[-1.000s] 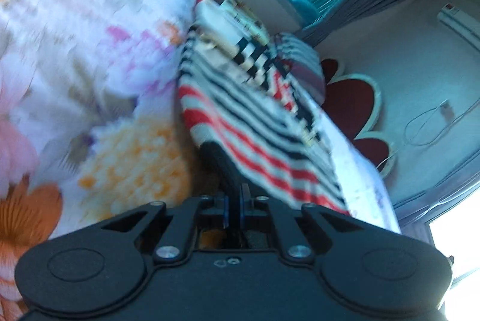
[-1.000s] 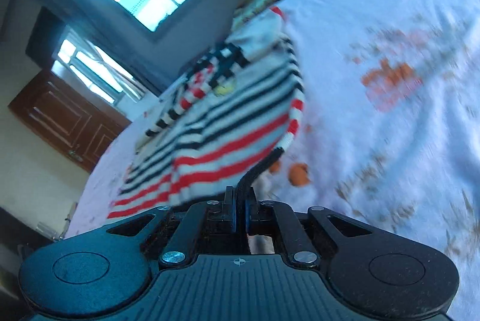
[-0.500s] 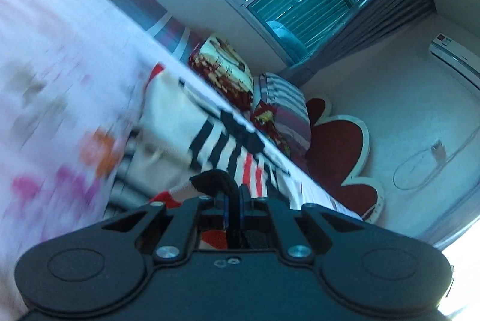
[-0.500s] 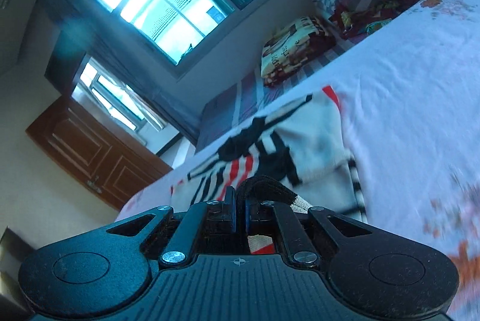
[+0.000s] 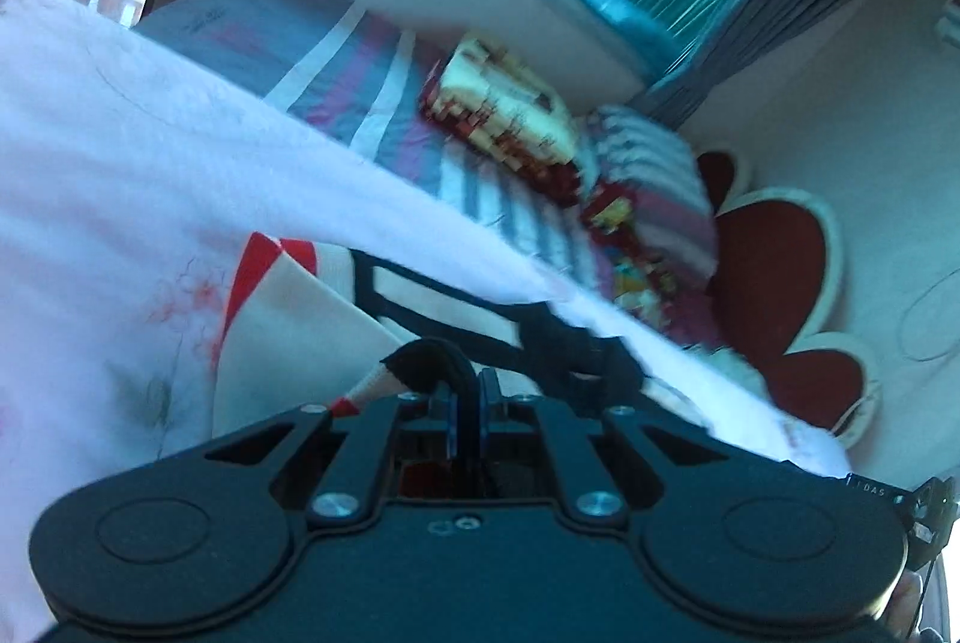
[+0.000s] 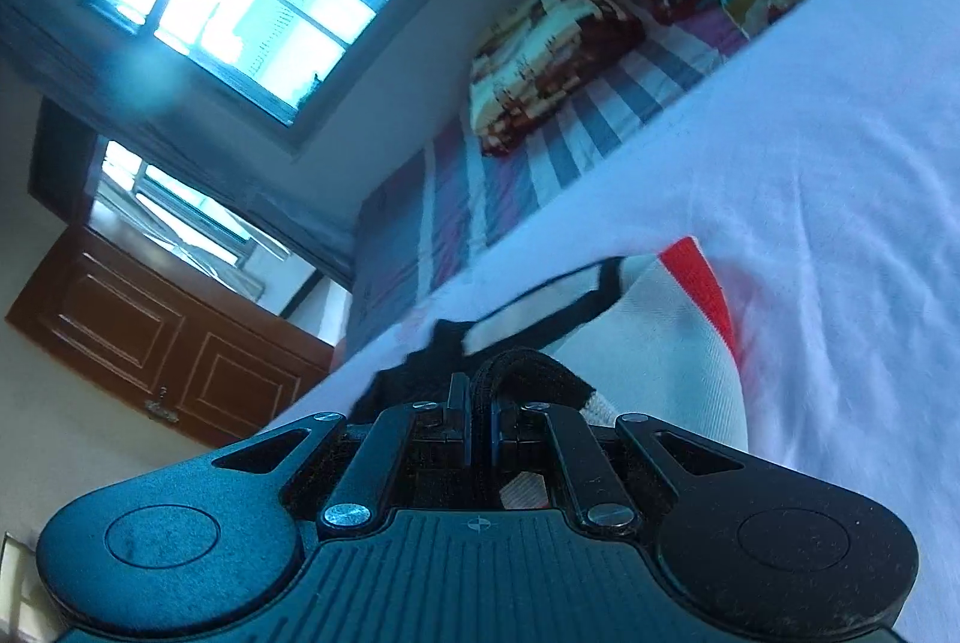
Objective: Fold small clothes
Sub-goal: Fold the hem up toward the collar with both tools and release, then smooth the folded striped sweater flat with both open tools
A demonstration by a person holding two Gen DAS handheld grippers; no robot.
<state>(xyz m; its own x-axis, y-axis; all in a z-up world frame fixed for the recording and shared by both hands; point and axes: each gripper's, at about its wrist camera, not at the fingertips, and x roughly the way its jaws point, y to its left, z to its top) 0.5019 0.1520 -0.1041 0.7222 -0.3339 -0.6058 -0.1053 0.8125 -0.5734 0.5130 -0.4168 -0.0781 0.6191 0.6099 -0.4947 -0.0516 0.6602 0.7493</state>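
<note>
A small striped garment, cream with black and red bands, lies on the white floral bedsheet [image 5: 120,199]. In the left wrist view the garment [image 5: 300,319] sits just ahead of my left gripper [image 5: 465,403], which is shut on its black hem. In the right wrist view the garment [image 6: 654,343] lies low on the sheet [image 6: 810,163], and my right gripper [image 6: 478,421] is shut on the black hem at its other corner. Both grippers are close to the bed surface.
A striped blanket [image 5: 336,60] and patterned pillows [image 5: 510,102] lie at the far side of the bed. A red and white headboard [image 5: 780,271] stands at the right. A window [image 6: 240,0] and a wooden door [image 6: 150,343] are behind.
Both grippers carried the striped hem forward over the garment and down toward the sheet. The hanging striped part has dropped out of sight and the cream upper part now fills the view.
</note>
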